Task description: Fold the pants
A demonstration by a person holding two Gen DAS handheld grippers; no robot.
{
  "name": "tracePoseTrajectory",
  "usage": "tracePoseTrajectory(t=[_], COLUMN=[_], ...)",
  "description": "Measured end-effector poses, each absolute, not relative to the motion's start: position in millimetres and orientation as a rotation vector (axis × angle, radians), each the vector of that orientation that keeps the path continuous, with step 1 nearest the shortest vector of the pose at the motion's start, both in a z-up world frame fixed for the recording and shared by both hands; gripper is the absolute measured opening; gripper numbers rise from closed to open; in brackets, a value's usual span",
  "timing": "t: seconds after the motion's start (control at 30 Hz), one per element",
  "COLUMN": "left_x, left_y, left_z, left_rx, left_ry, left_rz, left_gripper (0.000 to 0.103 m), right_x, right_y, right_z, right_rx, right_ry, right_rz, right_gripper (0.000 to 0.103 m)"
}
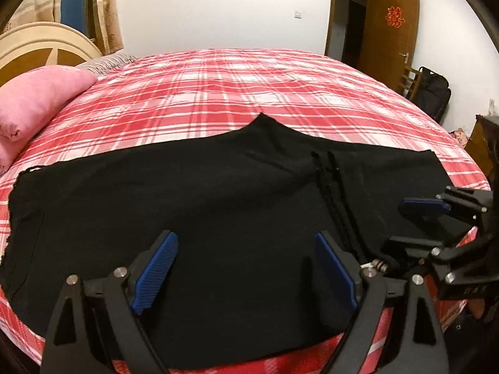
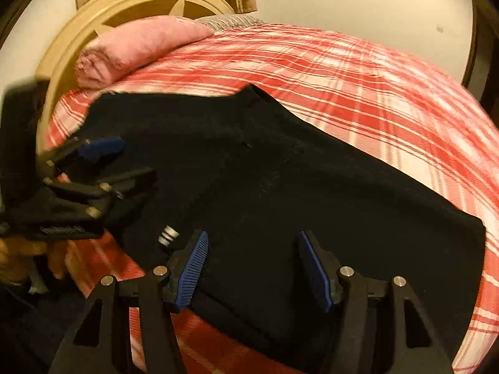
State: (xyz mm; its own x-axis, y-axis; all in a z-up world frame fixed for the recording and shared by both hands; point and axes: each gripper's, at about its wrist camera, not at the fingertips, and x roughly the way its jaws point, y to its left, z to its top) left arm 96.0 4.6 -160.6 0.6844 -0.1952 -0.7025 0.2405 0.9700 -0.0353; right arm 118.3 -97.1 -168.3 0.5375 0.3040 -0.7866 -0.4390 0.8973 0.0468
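Observation:
Black pants (image 1: 218, 193) lie flat across the red plaid bed (image 1: 249, 78), the crotch point facing away from me. A black drawstring (image 1: 330, 193) runs down the cloth to a metal-tipped end (image 1: 379, 265). My left gripper (image 1: 246, 268) is open over the near edge of the pants, nothing between its blue pads (image 1: 156, 268). My right gripper (image 2: 252, 268) is open too, over the same near edge of the pants (image 2: 265, 171), with the drawstring tip (image 2: 168, 235) just to its left. Each gripper shows in the other's view: right (image 1: 418, 224), left (image 2: 131, 162).
A pink rolled pillow (image 1: 40, 99) rests at the head of the bed, against a cream round headboard (image 1: 40, 46). A brown door (image 1: 389, 37) and a black bag (image 1: 433, 93) stand beyond the far right side. The bed's near edge (image 2: 103, 265) is below the grippers.

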Motion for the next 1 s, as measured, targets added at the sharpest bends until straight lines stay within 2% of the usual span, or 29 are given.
tracePoseTrajectory(t=[0.17, 0.23, 0.3, 0.5, 0.63, 0.8, 1.0], left_x=[93.1, 92.2, 92.4, 90.3, 85.2, 76.9, 79.9], left_y=[11.2, 15.7, 22.4, 43.7, 61.6, 130.5, 219.7], left_z=[-157.7, -154.5, -150.6, -142.8, -132.0, -116.7, -140.6], left_rx=[0.072, 0.07, 0.064, 0.063, 0.1, 0.097, -0.108], left_ry=[0.771, 0.765, 0.76, 0.75, 0.713, 0.649, 0.703], left_rz=[-0.226, -0.219, -0.2, -0.143, -0.104, 0.07, 0.164], left_gripper=[0.092, 0.092, 0.092, 0.095, 0.095, 0.096, 0.094], right_x=[131.3, 140.0, 132.5, 129.3, 114.8, 87.4, 64.7], right_y=[-78.1, -65.9, -58.0, -66.1, -77.2, -111.1, -141.6], right_z=[-162.4, -182.8, -184.3, -176.8, -158.6, -135.5, -129.9], right_rx=[-0.181, -0.218, -0.272, -0.204, -0.193, -0.181, -0.165], right_ry=[0.868, 0.949, 0.887, 0.893, 0.831, 0.77, 0.754], right_rz=[0.441, 0.456, 0.446, 0.449, 0.439, 0.414, 0.388], right_gripper=[0.062, 0.064, 0.067, 0.067, 0.067, 0.067, 0.067])
